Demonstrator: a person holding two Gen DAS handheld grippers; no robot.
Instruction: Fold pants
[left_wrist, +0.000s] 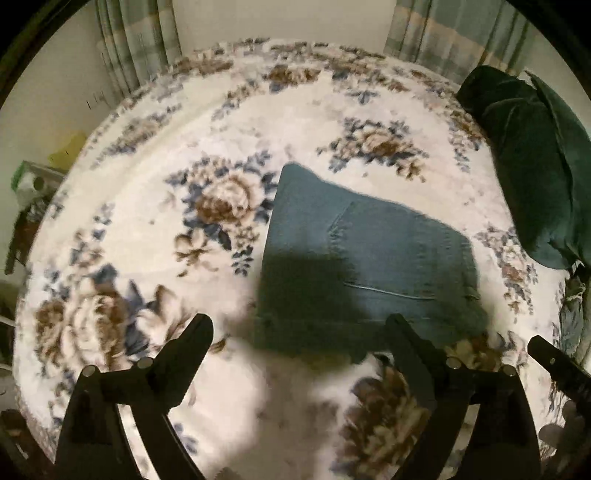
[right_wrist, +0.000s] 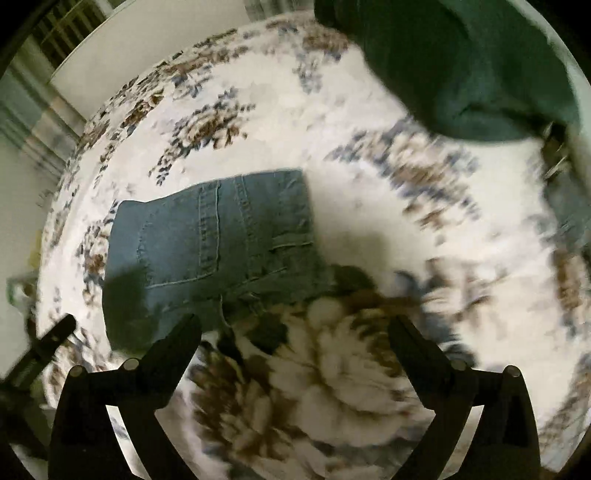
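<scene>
A pair of blue denim pants (left_wrist: 369, 258) lies folded into a compact rectangle on a floral bedspread (left_wrist: 155, 221), back pocket facing up. My left gripper (left_wrist: 299, 325) is open and empty, held above the near edge of the pants. In the right wrist view the folded pants (right_wrist: 210, 243) lie left of centre. My right gripper (right_wrist: 295, 328) is open and empty, above the bedspread (right_wrist: 369, 206) just past the pants' near right corner. The right gripper's finger shows at the right edge of the left wrist view (left_wrist: 557, 362). Both views are motion-blurred.
A dark green pillow (left_wrist: 532, 158) lies at the bed's far right, also in the right wrist view (right_wrist: 472, 66). Plaid curtains (left_wrist: 133, 40) hang behind the bed. Clutter and a yellow-green item (left_wrist: 66, 151) sit beside the bed's left edge.
</scene>
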